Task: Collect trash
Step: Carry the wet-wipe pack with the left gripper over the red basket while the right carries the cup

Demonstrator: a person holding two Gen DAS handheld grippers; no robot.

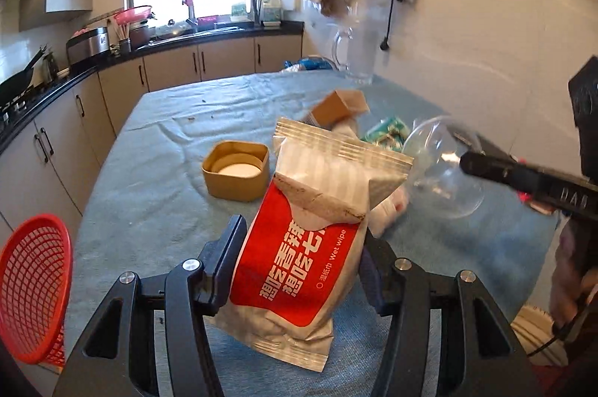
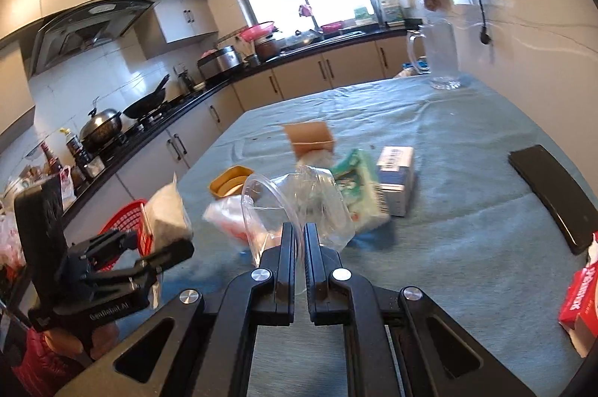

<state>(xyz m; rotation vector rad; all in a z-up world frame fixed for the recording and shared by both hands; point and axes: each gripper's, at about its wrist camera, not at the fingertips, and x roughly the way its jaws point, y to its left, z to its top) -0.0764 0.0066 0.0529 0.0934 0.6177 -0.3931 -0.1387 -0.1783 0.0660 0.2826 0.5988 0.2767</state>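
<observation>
A red and white wet wipe packet [image 1: 299, 247] is pinched between the pads of my left gripper [image 1: 302, 228] and held upright over the blue tablecloth [image 1: 157, 195]. The right wrist view shows that left gripper [image 2: 157, 243] at the left, the packet's [image 2: 166, 210] pale back sticking up from it. My right gripper [image 2: 299, 228] is shut on the rim of a clear plastic cup [image 2: 299, 199], lifted and tilted on its side. Seen from the left wrist, the cup [image 1: 441, 169] hangs at the right on a black finger [image 1: 486, 169].
A red mesh basket [image 1: 33, 285] sits at the table's left edge. Loose on the cloth: a tan lid box [image 1: 235, 172], a brown carton [image 1: 336, 105], a green packet [image 2: 358, 184], a blue-white box [image 2: 396, 172], a black slab [image 2: 553, 195], a red box [image 2: 579, 292]. A glass pitcher [image 2: 441, 57] stands at the back.
</observation>
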